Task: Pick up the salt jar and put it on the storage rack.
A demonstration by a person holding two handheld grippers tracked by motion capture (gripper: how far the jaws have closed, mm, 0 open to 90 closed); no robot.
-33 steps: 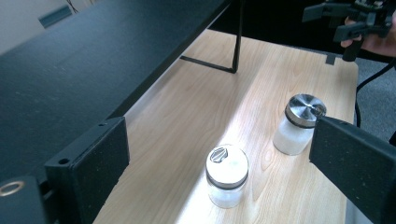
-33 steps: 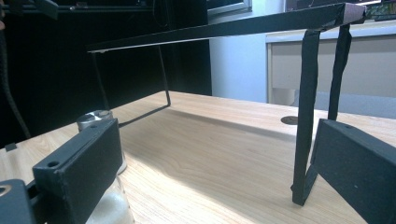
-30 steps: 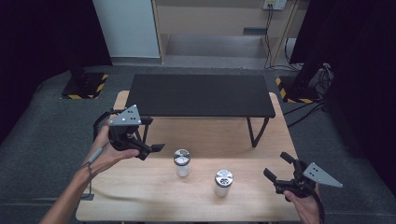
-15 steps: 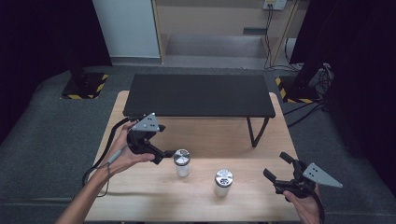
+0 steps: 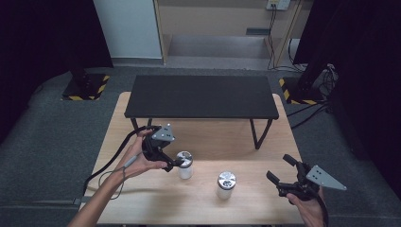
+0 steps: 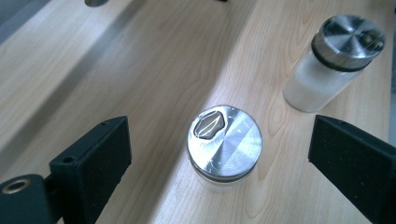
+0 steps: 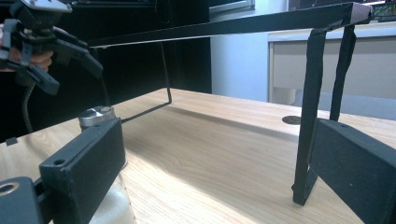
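Two glass shakers with metal lids stand on the wooden table (image 5: 142, 198). My left gripper (image 5: 176, 161) is open and hovers right at the left shaker (image 5: 185, 165). In the left gripper view this shaker (image 6: 225, 140) sits below and between the two spread jaws, untouched, with the other shaker (image 6: 334, 58) at the upper right. The right shaker (image 5: 225, 184) stands apart near the table's middle front. My right gripper (image 5: 279, 168) is open near the front right corner, holding nothing. In the right gripper view a shaker (image 7: 95, 115) is half hidden behind the left jaw.
A low black shelf (image 5: 201, 97) on thin legs spans the far half of the table; one leg (image 7: 310, 116) stands close ahead in the right gripper view. The left gripper's cable (image 5: 106, 172) trails off the table's left edge. Grey carpet surrounds the table.
My left gripper has moved right and toward the table's front, from the left edge to the left shaker. The right gripper and both shakers have stayed put.
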